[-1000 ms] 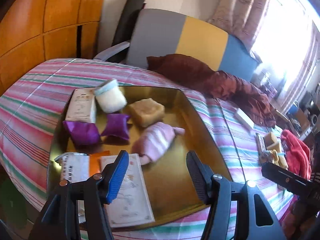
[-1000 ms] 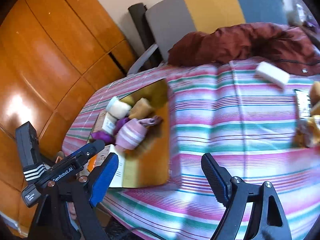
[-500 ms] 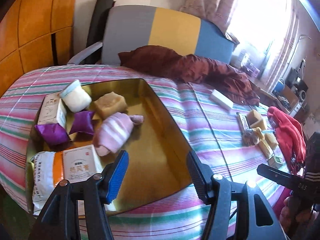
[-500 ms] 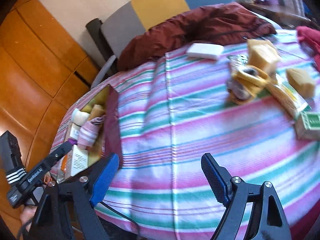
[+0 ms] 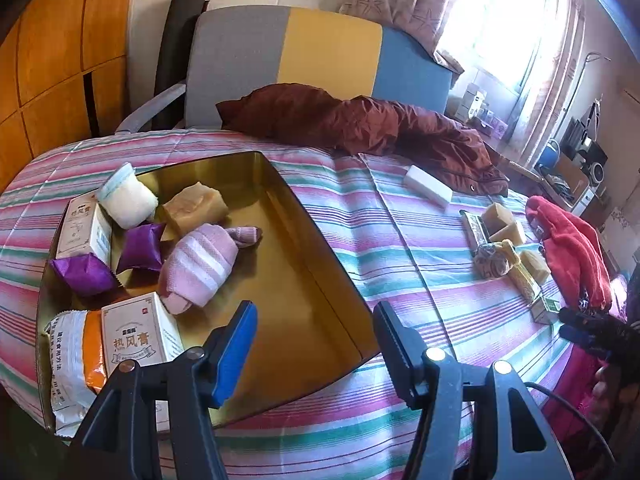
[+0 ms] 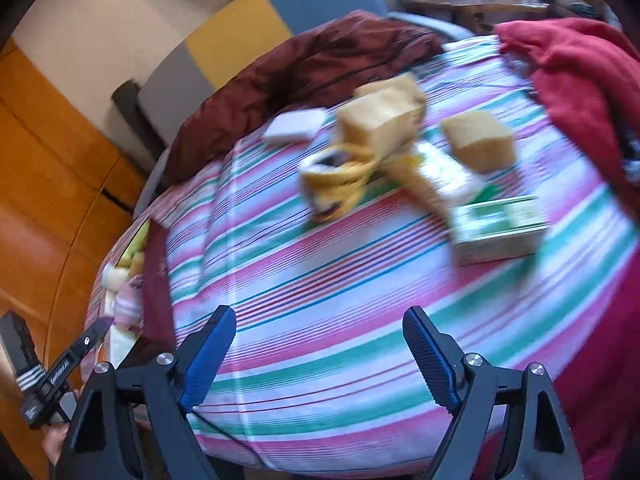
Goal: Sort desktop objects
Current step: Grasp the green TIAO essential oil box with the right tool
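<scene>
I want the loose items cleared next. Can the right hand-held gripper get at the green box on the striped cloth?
Probably yes. The right hand-held gripper is open and empty, and only bare striped cloth lies between it and the green box, whose near side is uncovered; the yellow packet touches only its far left corner.

Left wrist view: looks forward and downward along the left claw (image 5: 314, 340), from the near edge of the table (image 5: 400, 280), close above the gold tray (image 5: 320, 280) at its left end; it faces the far chair (image 5: 320, 52) and the window at upper right. Right wrist view: looks forward and downward along the right claw (image 6: 320, 348), from the same near edge but farther right, facing the loose pile of items; blurred. Shared ground: the striped cloth, the maroon jacket (image 5: 380, 128), the white block (image 5: 428, 186), the tan blocks, the red garment (image 5: 572, 248), the tray's edge (image 6: 154, 276). Each view catches the other claw at its margin.
</scene>
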Demonstrator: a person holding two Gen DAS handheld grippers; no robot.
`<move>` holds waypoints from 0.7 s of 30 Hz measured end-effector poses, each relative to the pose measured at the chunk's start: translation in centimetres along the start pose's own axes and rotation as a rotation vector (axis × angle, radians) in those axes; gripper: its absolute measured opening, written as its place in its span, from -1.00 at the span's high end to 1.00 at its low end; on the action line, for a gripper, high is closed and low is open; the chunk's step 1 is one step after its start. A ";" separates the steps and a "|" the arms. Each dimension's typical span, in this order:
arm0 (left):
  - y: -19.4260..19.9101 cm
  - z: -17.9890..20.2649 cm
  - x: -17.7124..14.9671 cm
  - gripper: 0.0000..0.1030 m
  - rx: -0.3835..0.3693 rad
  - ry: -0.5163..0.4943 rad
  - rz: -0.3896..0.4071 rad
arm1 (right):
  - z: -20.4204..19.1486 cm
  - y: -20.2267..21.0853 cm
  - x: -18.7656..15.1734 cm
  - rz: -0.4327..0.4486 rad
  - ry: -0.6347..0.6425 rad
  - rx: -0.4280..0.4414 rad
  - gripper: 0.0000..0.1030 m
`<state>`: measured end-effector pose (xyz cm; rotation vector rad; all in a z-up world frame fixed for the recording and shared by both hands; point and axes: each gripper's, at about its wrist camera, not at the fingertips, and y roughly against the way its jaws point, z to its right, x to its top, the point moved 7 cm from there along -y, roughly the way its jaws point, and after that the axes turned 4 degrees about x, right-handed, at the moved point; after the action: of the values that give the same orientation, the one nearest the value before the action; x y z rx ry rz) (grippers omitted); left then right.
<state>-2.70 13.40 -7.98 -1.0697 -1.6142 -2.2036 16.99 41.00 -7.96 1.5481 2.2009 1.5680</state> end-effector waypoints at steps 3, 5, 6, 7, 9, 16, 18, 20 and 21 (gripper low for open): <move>-0.2 0.4 0.1 -0.18 -0.006 -0.016 -0.006 | 2.3 1.4 1.0 0.017 -0.034 -0.041 -0.68; -0.4 0.8 0.2 -0.18 -0.015 -0.024 -0.009 | 3.5 2.0 1.9 0.018 -0.031 -0.082 -0.72; -0.4 1.1 0.3 -0.18 -0.018 -0.032 -0.009 | 4.0 2.2 2.3 0.013 -0.021 -0.103 -0.78; -0.5 1.3 0.3 -0.18 -0.020 -0.041 -0.009 | 4.6 2.2 2.7 0.000 -0.004 -0.141 -0.79; -0.5 1.8 0.5 -0.18 -0.028 -0.054 -0.010 | 5.6 1.9 3.4 -0.020 0.020 -0.180 -0.80; -0.6 4.2 1.0 -0.18 -0.056 -0.108 -0.010 | 9.0 -1.3 4.8 -0.108 0.067 -0.232 -0.83; -0.8 5.0 1.1 -0.18 -0.062 -0.126 -0.016 | 9.5 -2.3 4.8 -0.131 0.113 -0.252 -0.83; -1.0 5.8 1.0 -0.19 -0.070 -0.142 -0.022 | 10.1 -3.0 4.7 -0.149 0.100 -0.252 -0.83; -1.1 6.2 1.0 -0.19 -0.072 -0.151 -0.025 | 10.3 -3.1 4.7 -0.153 0.091 -0.254 -0.83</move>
<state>-1.40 19.57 -7.30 -1.2705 -1.6266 -2.2621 17.86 51.60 -12.99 1.2319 2.0095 1.8163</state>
